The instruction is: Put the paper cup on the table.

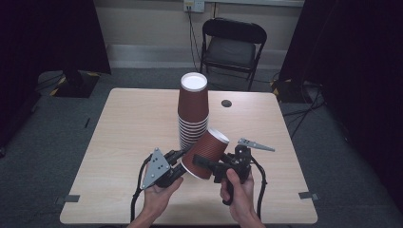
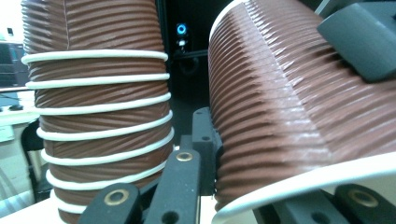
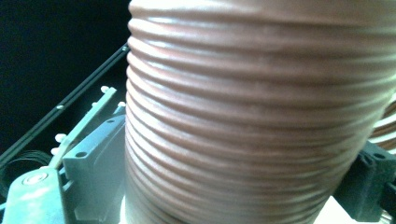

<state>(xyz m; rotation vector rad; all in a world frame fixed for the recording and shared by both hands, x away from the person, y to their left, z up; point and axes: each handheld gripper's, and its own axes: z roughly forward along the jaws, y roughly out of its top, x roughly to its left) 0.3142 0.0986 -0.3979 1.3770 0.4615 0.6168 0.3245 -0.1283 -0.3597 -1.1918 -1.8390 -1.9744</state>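
Observation:
A tall stack of upturned brown ribbed paper cups (image 1: 192, 114) (image 2: 98, 116) stands at the table's middle. Just in front of it a single brown cup (image 1: 211, 145) (image 2: 289, 107) (image 3: 252, 116) is held tilted above the table, its white rim toward the person. My left gripper (image 1: 183, 161) (image 2: 271, 196) is shut on this cup at the rim end, with one of its fingers (image 2: 180, 186) against the cup's side. My right gripper (image 1: 204, 164) grips the cup's body from the right; one of its fingers (image 2: 359, 42) presses on the ribbed wall.
The light wooden table (image 1: 133, 123) has a dark round hole (image 1: 226, 103) behind the stack and tape marks (image 1: 305, 195) near its front corners. A black folding chair (image 1: 233, 45) stands beyond the far edge. Dark curtains hang at both sides.

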